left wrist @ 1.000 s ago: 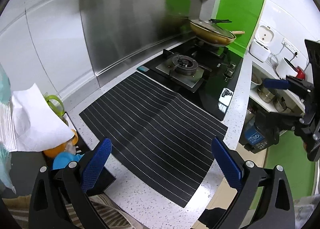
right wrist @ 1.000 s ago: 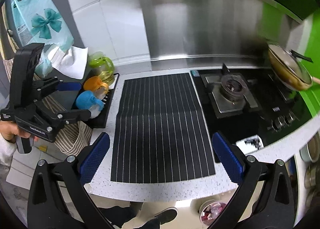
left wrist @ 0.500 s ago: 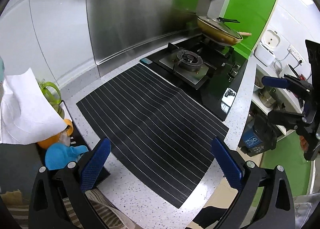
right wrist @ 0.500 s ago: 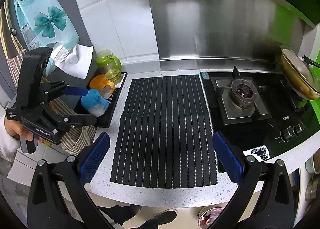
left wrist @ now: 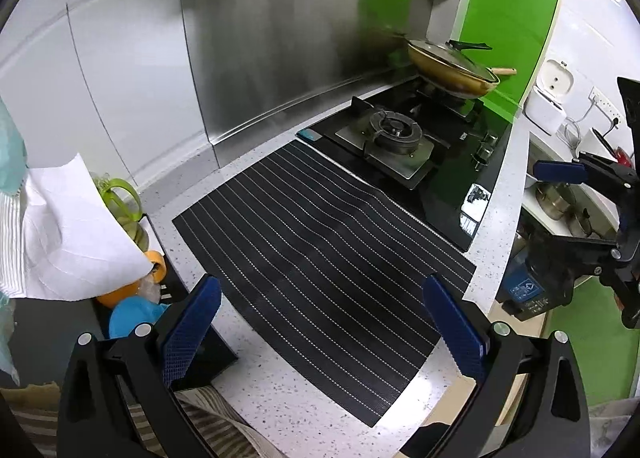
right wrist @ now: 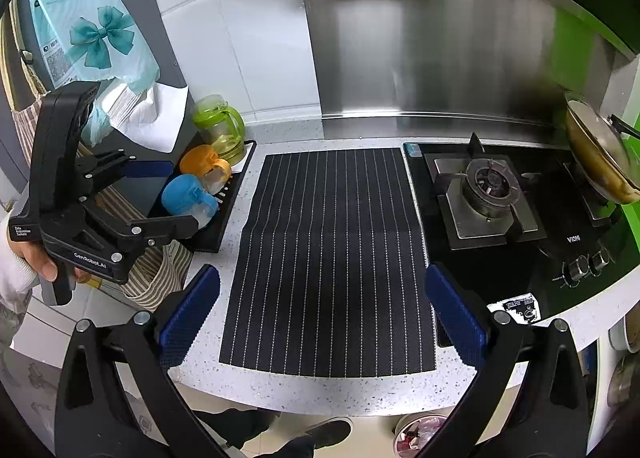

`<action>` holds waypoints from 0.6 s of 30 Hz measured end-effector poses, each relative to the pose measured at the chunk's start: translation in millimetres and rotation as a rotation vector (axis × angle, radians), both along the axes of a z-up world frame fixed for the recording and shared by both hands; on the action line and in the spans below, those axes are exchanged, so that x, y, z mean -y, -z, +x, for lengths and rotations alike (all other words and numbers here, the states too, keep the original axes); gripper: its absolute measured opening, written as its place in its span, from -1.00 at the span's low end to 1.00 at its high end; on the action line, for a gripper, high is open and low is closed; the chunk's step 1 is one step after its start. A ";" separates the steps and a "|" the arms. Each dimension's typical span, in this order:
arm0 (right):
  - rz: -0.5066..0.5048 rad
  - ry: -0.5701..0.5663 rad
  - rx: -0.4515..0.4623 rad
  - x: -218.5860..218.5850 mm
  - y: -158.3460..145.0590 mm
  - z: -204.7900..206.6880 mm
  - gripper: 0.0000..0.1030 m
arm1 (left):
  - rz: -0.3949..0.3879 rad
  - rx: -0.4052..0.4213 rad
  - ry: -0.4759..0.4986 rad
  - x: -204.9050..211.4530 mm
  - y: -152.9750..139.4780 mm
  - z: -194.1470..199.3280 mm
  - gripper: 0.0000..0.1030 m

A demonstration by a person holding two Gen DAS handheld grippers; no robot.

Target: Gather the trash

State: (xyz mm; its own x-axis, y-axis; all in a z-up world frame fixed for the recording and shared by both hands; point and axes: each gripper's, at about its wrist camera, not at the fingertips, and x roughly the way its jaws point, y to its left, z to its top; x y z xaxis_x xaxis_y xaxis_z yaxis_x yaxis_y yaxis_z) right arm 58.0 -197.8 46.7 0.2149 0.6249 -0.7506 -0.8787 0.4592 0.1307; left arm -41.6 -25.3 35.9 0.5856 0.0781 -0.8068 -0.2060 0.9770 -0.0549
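Black tray (right wrist: 224, 226): sits at the counter's left end and holds three lidded cups in a row, a green one (right wrist: 220, 130) at the back, an orange one (right wrist: 204, 164) in the middle, a blue one (right wrist: 184, 194) in front.
Pan (left wrist: 452, 66): gold, under a glass lid, on the far burner; its contents cannot be made out.
Bin (right wrist: 420, 432): on the floor below the counter edge, with crumpled pink and white scraps inside.
Trash: a white tissue (left wrist: 68, 230) hangs loose and creased from a teal pack, draped over the cups.
Mat (right wrist: 332, 254): black with thin white stripes, flat on the speckled counter (right wrist: 340, 390).
Left gripper (left wrist: 320, 322): spread wide, holding nothing, over the mat's near edge.
Right gripper (right wrist: 320, 310): spread wide, holding nothing, above the mat.
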 end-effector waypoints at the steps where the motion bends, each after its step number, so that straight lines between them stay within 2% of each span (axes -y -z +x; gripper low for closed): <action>1: 0.000 -0.001 0.000 -0.1 0.1 0.3 0.94 | -0.001 -0.002 0.003 -0.1 0.1 0.3 0.88; 18: -0.006 -0.002 0.001 4.0 1.5 4.5 0.94 | -0.005 -0.011 0.004 -0.4 1.6 2.3 0.88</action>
State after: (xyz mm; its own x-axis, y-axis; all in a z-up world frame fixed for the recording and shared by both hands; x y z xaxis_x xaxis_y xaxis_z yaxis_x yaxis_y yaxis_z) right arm 62.6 -201.7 45.2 0.2144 0.6205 -0.7544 -0.8799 0.4580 0.1266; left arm -39.2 -24.9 34.3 0.5770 0.0716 -0.8136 -0.2030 0.9775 -0.0579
